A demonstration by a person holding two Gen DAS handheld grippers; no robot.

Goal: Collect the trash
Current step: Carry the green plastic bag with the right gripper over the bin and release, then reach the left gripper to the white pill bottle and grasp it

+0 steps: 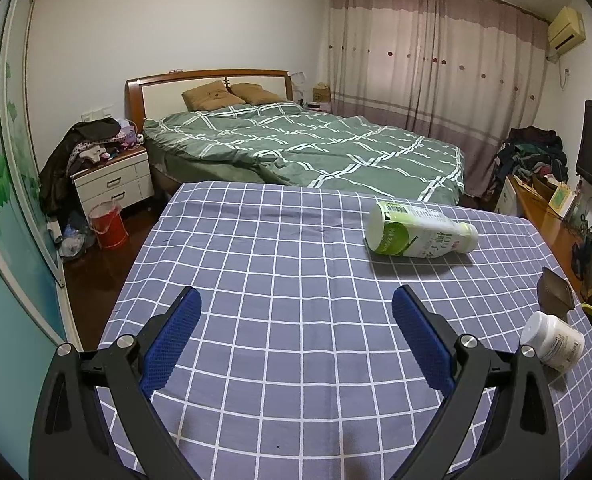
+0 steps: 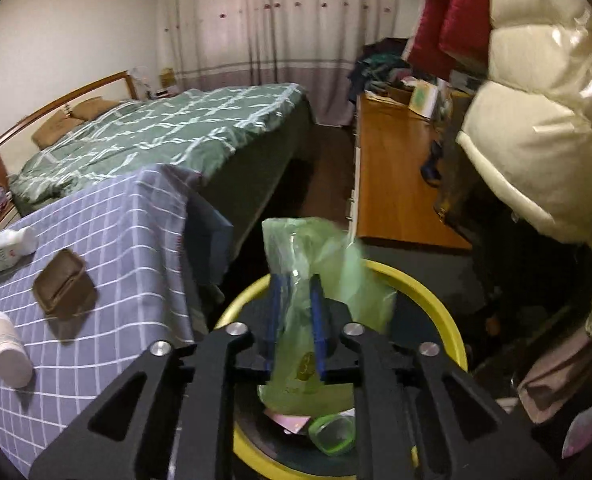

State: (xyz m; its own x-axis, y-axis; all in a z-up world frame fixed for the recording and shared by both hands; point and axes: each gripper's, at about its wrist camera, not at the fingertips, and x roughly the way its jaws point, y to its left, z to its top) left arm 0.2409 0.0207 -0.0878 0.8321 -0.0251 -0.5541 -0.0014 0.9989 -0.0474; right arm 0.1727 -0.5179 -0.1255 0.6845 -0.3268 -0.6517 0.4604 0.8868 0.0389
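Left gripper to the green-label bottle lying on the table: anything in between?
Nothing visible. The left gripper is open over bare checked tablecloth, and the bottle lies on its side ahead and to the right. The small white bottle and brown box sit off to the right, outside that path.

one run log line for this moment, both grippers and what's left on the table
left gripper: open, over table | right gripper: shut on green plastic bag, above yellow bin | on table: green-label bottle, white bottle, brown box

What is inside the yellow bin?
Inside the yellow bin lie a small green cup and pink paper. The right gripper and its green bag cover the rest.
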